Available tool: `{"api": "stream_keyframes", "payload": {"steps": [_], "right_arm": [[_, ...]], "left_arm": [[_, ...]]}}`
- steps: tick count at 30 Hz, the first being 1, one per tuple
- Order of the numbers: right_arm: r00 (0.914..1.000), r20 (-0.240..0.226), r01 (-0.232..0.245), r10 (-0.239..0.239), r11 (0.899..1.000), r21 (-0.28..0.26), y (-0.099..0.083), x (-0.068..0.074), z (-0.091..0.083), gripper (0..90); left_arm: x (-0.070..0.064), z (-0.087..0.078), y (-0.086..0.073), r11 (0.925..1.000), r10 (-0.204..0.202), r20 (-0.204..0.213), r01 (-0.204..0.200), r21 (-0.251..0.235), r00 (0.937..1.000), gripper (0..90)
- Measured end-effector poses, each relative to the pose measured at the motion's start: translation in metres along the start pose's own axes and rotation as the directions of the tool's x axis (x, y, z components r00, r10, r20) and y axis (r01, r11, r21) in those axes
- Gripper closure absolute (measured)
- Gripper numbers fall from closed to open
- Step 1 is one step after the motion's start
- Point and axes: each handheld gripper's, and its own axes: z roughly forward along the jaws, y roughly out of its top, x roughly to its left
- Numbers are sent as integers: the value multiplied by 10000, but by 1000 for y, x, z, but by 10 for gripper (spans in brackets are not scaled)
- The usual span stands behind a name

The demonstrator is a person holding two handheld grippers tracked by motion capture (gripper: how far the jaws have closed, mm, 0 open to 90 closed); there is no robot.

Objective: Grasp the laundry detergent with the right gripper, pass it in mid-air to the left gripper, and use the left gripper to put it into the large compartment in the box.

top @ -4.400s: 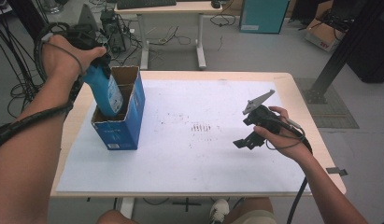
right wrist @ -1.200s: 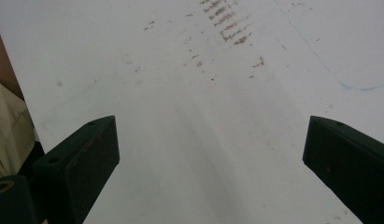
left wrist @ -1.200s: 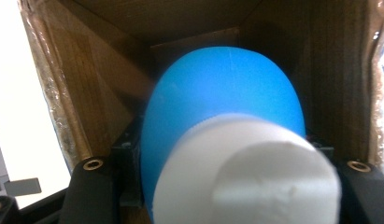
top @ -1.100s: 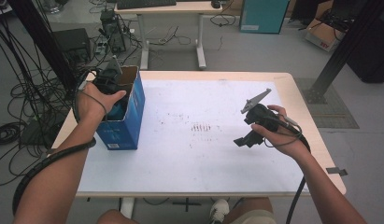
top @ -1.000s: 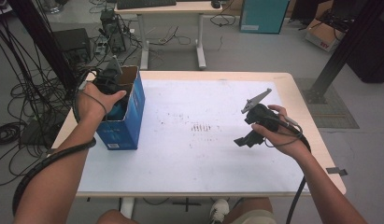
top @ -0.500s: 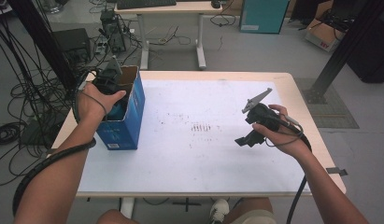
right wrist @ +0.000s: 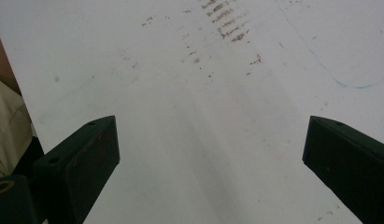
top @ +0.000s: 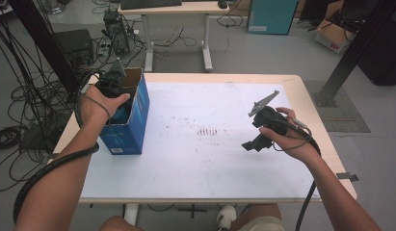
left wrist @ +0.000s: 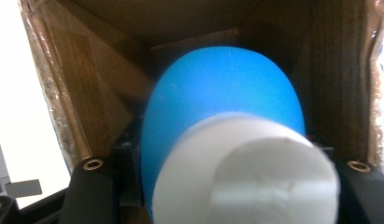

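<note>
The step in hand looks like packing: the left claw (top: 119,103) is sunk into the open top of the blue cardboard box (top: 133,126) and grips a blue bottle with a white cap (left wrist: 227,140), one jaw pressed to each side of it just below the cap. From the claw's own camera the bottle points straight ahead, base first toward the box bottom, with brown cardboard walls close on both sides and ahead. Whether the base already rests on the bottom cannot be told.

The next move, by my reading, is to lower until the bottle is seated, spread the jaws and draw the claw straight up. Room is tight: the jaws have little space to spread before meeting the box walls, and a sideways pull could tip the box, which stands near the table's (top: 224,192) left edge.

The right claw (right wrist: 213,154) hangs spread wide and empty above the white tabletop, with only bare, lightly scuffed surface ahead of it and the box well off to its left, so there is free room there.
</note>
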Motion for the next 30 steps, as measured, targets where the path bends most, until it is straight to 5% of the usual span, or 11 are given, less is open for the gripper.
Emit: {"api": "stream_keyframes", "payload": {"steps": [30], "right_arm": [[10000,39,75,-76,9999,92,-2,0,0,38]], "left_arm": [[1,0,0,10000,-5,25,5,-24,10000,369]]}}
